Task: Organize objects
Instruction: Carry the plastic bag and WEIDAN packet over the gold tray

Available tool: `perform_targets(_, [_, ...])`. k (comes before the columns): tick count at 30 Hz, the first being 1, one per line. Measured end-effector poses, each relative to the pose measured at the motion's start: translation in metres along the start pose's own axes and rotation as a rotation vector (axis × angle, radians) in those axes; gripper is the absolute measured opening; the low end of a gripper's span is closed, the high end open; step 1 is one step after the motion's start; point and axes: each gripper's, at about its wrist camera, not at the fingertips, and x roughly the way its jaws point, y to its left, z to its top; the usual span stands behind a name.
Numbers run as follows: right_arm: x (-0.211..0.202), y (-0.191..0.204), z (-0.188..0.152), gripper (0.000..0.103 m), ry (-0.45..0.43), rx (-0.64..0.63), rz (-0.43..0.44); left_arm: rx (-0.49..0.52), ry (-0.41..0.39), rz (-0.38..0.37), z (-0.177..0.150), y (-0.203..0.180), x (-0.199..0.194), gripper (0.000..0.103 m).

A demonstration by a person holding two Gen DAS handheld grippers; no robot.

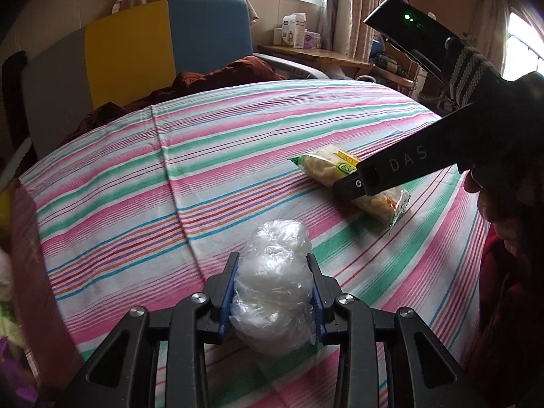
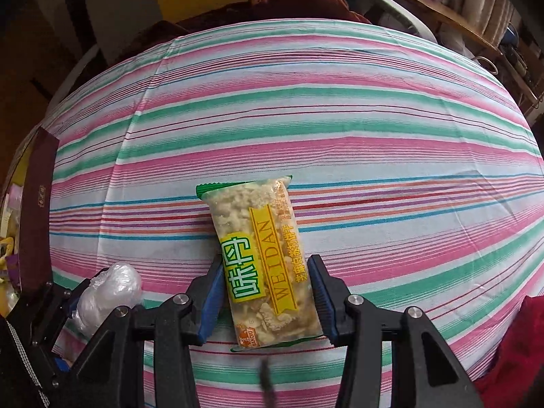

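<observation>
While both grippers reach down over the striped bedsheet (image 2: 340, 129), the left gripper (image 1: 273, 289) pinches a crumpled clear plastic bag (image 1: 275, 285) between its blue pads, near the bed's front edge. To its right, the right gripper (image 2: 268, 292) straddles a snack packet (image 2: 265, 265) lying flat on the sheet, its pads pressed against the packet's long sides. A dark red box (image 2: 35, 210) stands at the far left edge.
</observation>
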Motion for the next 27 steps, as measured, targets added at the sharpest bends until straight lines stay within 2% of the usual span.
perform_targets(2, [-0.001, -0.001, 0.000, 0.048, -0.005, 0.006, 0.005, -0.004, -0.007, 0.005, 0.000, 0.000, -0.009, 0.036])
perform_targets(10, [-0.005, 0.003, -0.005, 0.048, -0.015, 0.009, 0.012, -0.010, -0.142, 0.063, 0.015, 0.006, -0.070, 0.036])
perform_targets(14, [-0.007, 0.007, -0.004, 0.048, -0.013, 0.001, 0.020, -0.027, -0.184, 0.087, 0.017, 0.012, -0.094, 0.036])
perform_targets(22, [-0.010, 0.010, -0.011, 0.048, 0.012, -0.041, 0.071, -0.072, -0.223, 0.106, 0.010, 0.029, -0.124, 0.036])
perform_targets(27, [-0.009, 0.018, -0.014, 0.048, 0.034, -0.066, 0.111, -0.133, -0.222, 0.120, -0.001, 0.055, -0.141, 0.036])
